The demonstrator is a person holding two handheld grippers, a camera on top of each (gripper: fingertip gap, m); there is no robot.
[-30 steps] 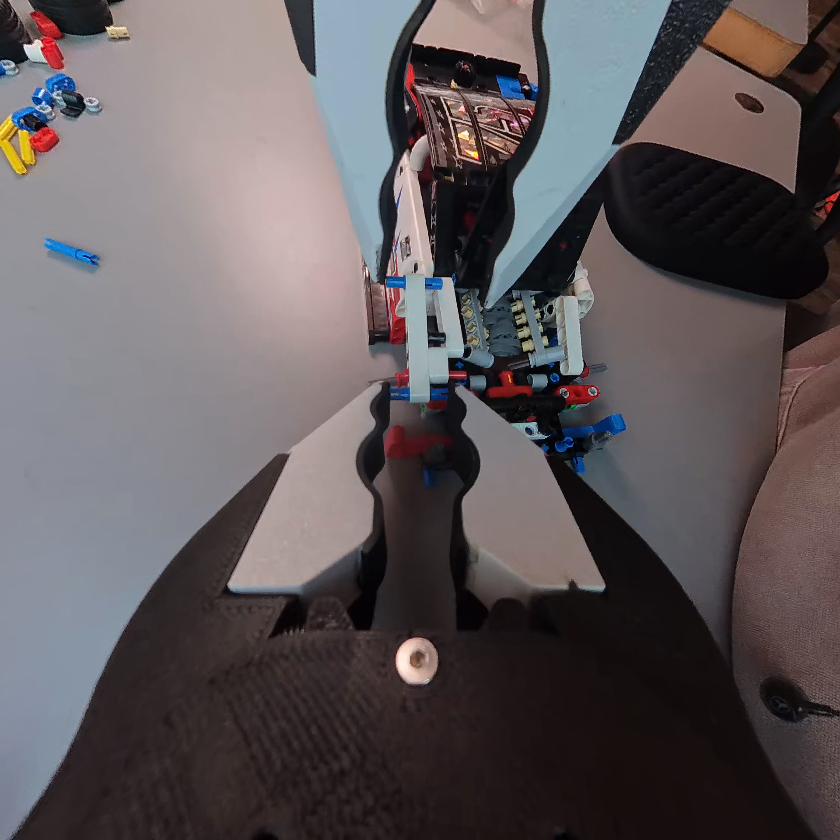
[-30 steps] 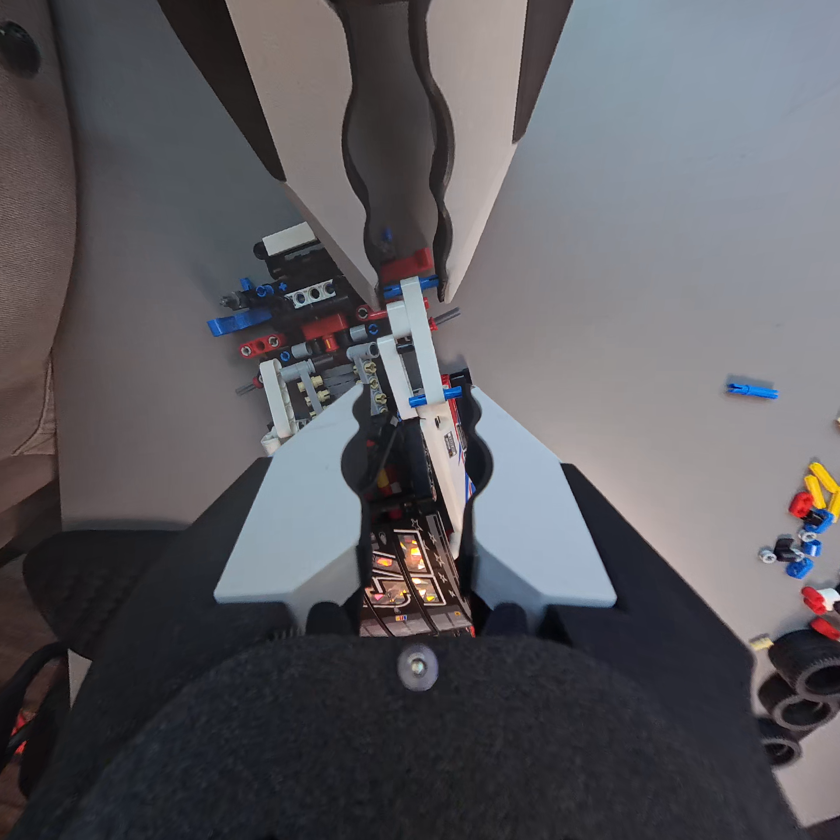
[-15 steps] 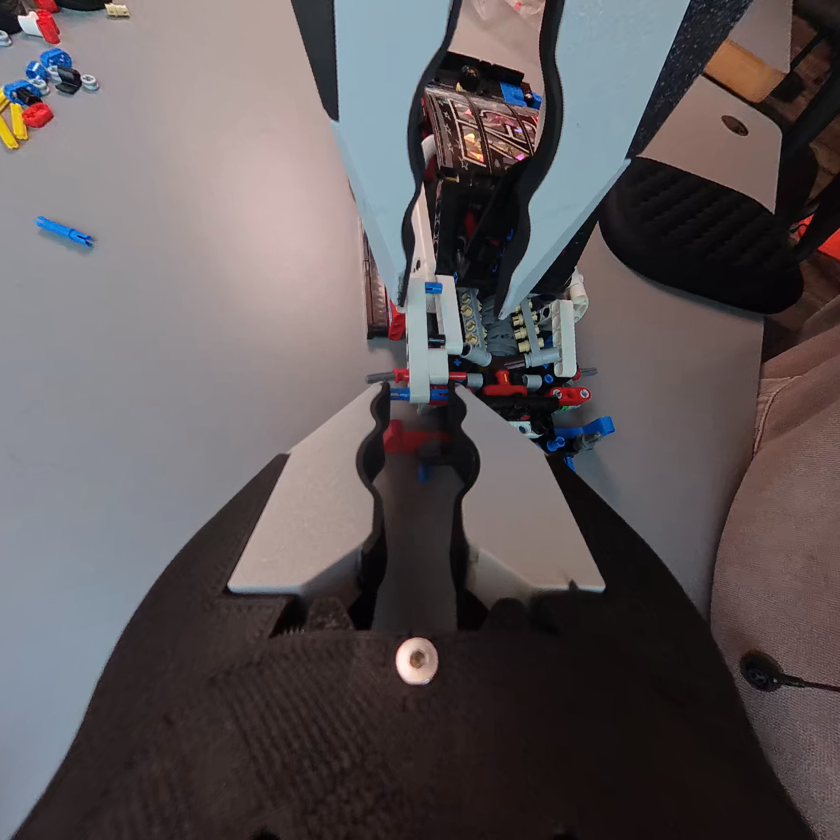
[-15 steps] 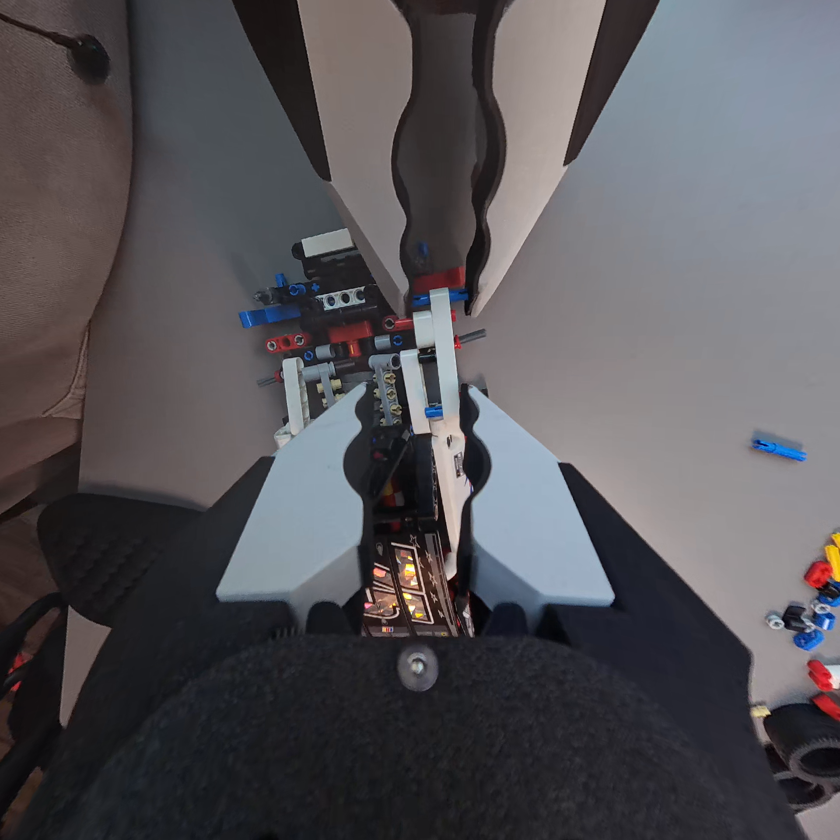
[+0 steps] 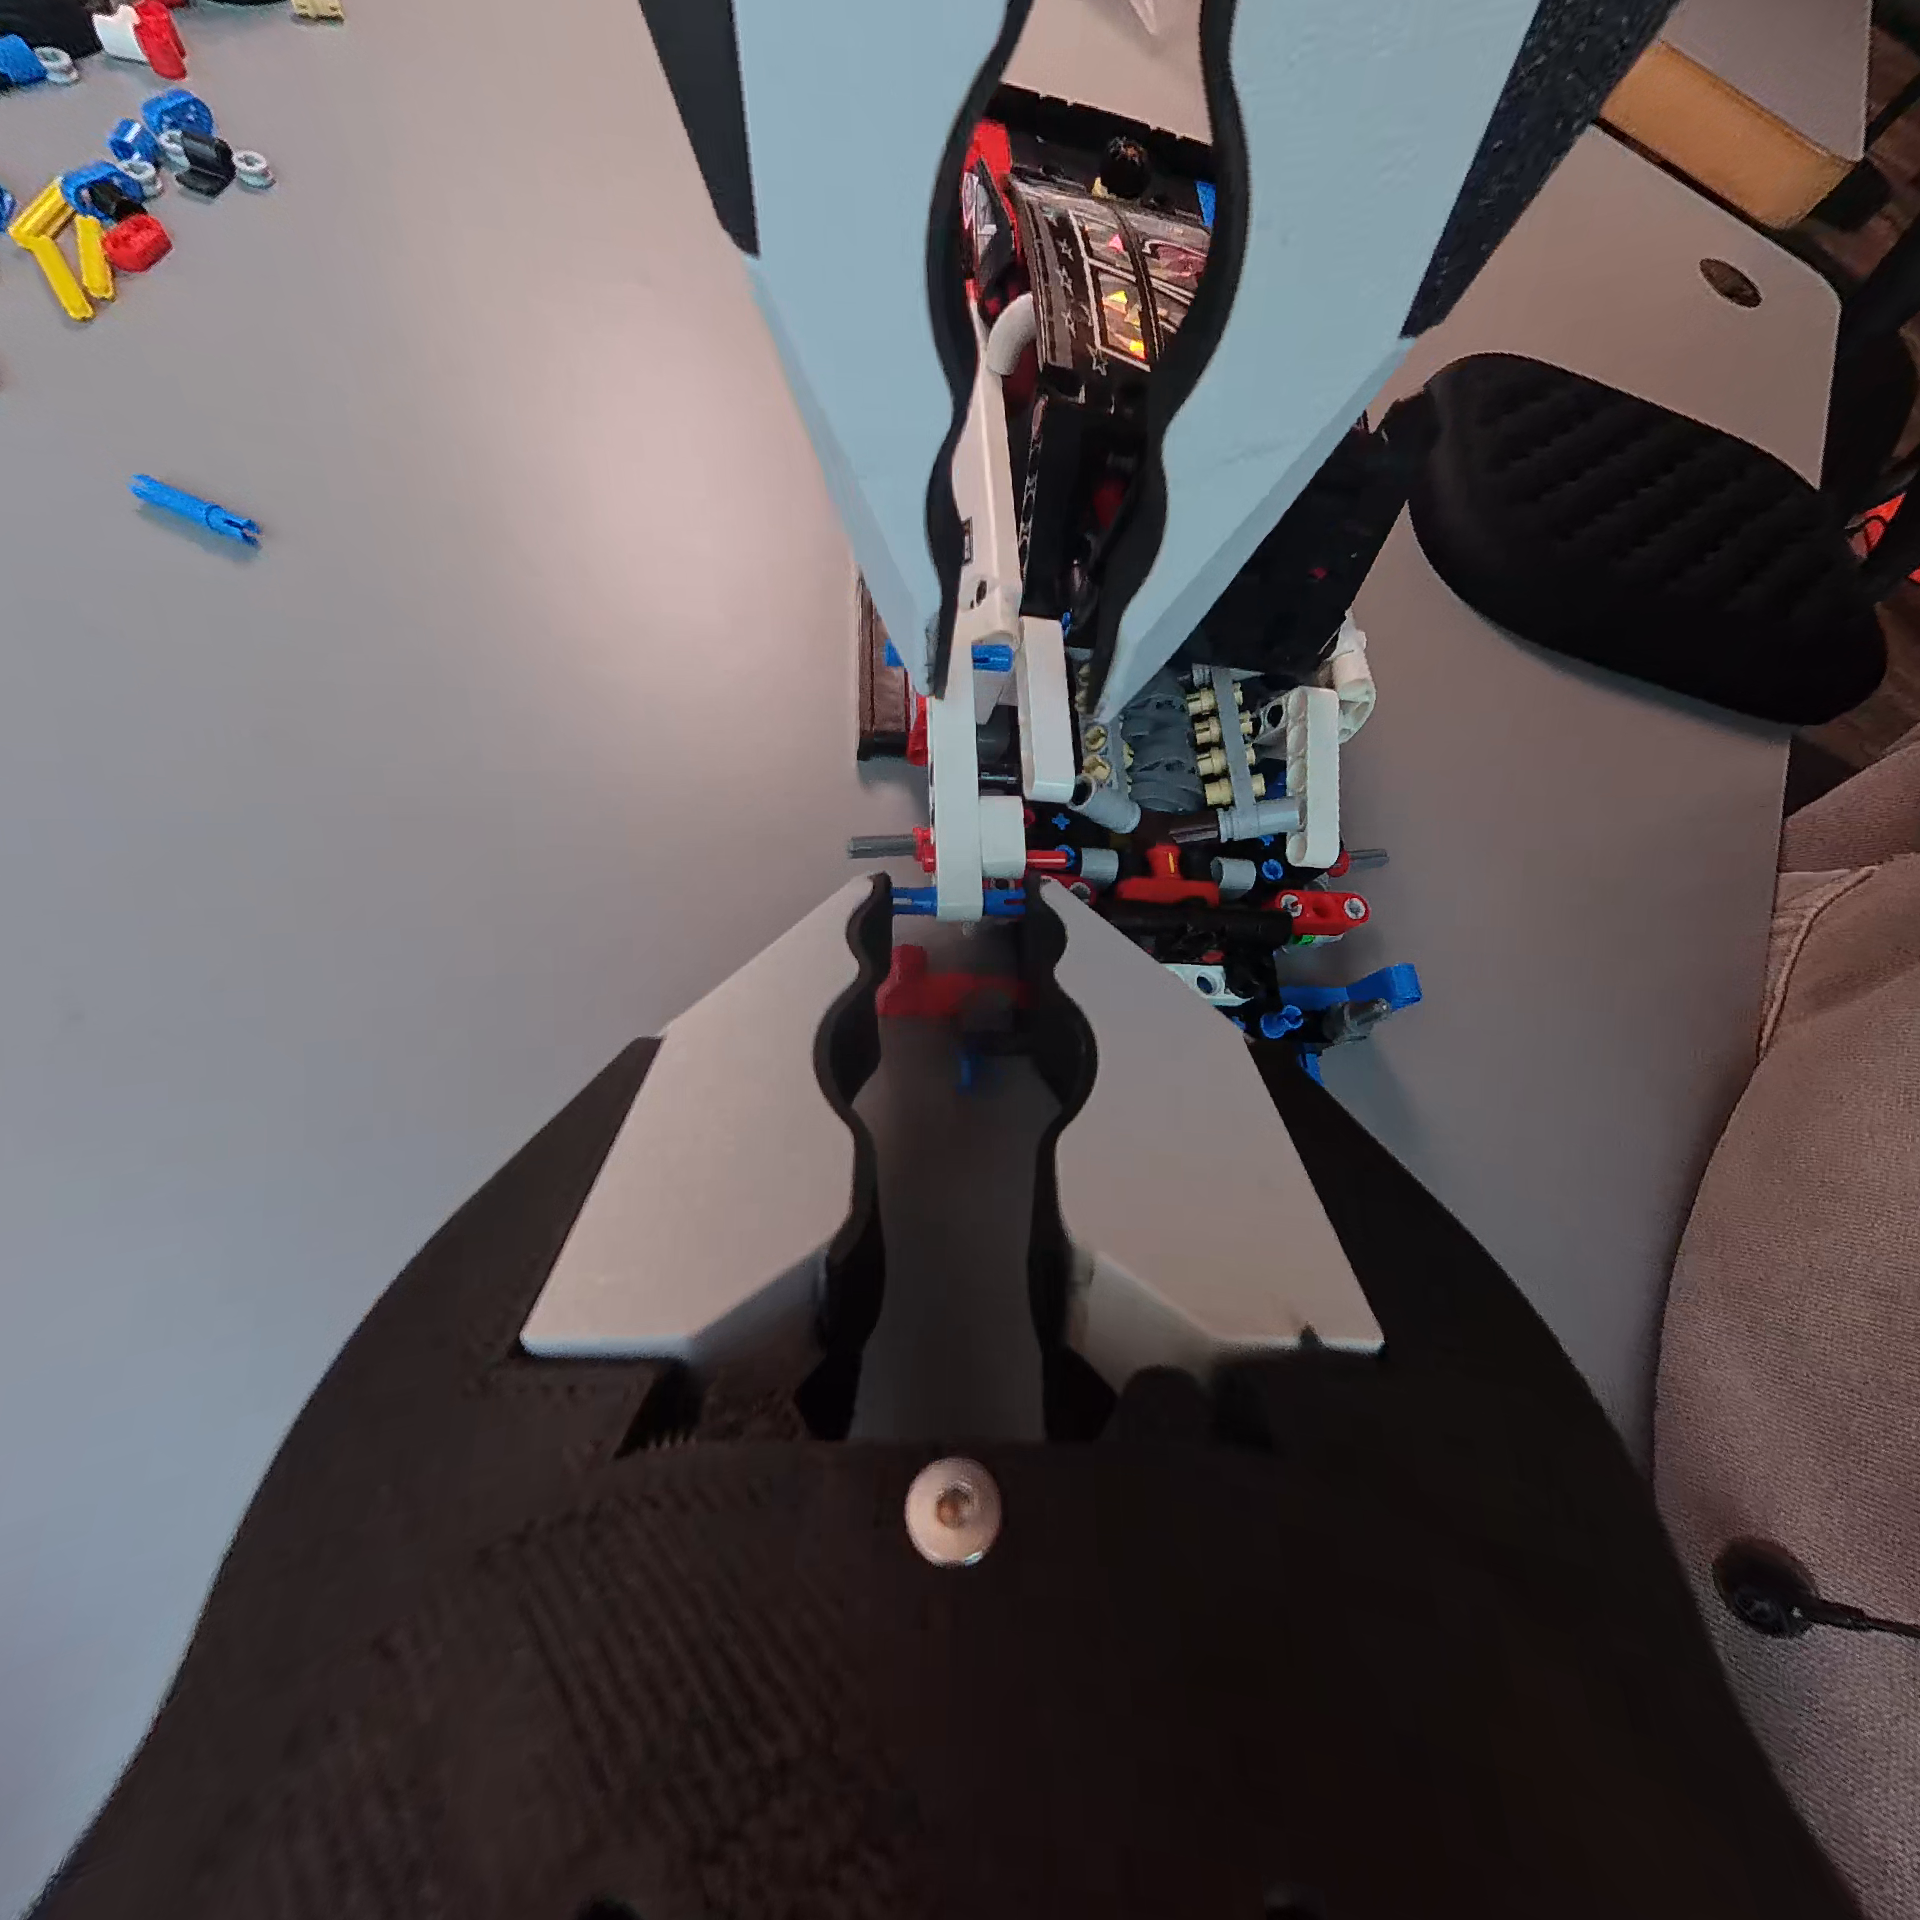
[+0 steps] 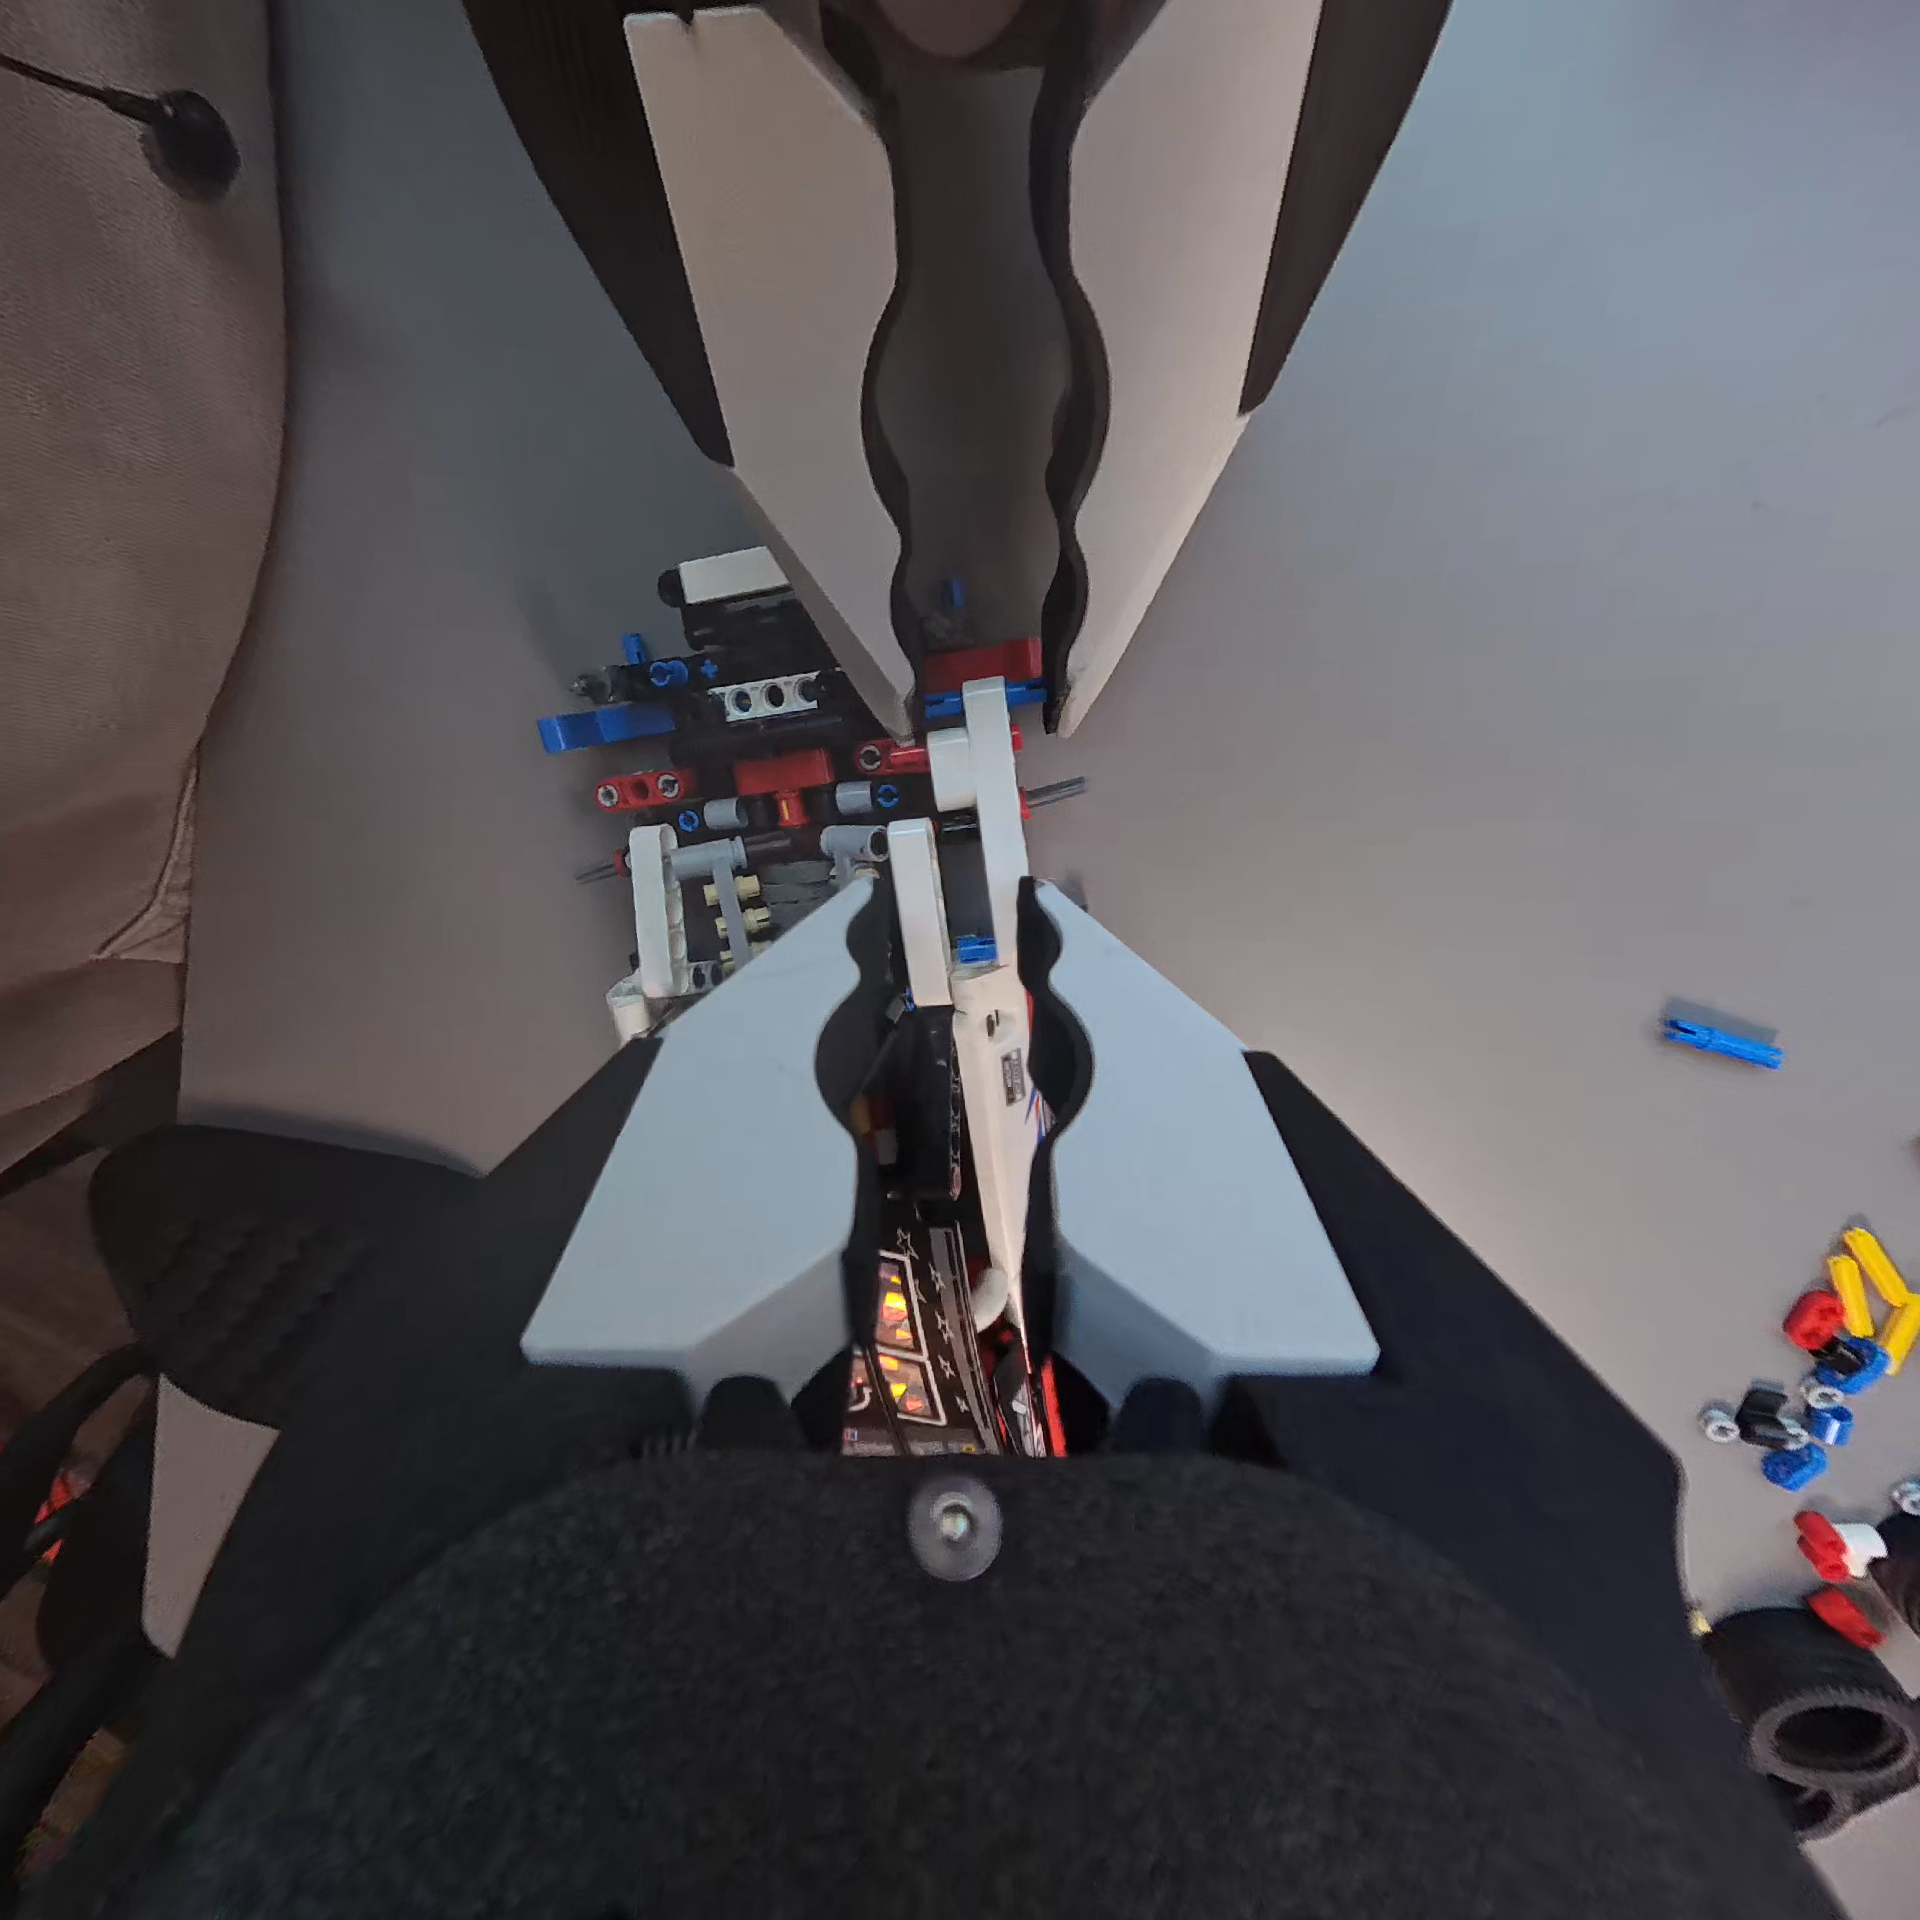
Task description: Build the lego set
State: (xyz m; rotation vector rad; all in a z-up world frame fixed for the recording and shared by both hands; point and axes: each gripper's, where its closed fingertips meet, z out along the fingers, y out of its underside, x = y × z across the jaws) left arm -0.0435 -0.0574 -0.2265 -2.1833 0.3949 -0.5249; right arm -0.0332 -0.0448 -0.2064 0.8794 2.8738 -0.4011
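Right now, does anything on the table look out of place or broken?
Nothing looks broken. Only oddity: one blue pin lies alone on the grey table, apart from the loose-parts pile. Both grippers flank the lego model.

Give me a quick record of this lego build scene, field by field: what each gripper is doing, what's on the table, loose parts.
model: partly built lego vehicle lying on grey table
left gripper: fingers closed on the blue pin at the white beam's end
right gripper: fingers clamped around the vehicle body
loose single part: blue pin, apart on the table
loose pile: yellow, red, blue and black pieces
tyres: black tyre at the table edge
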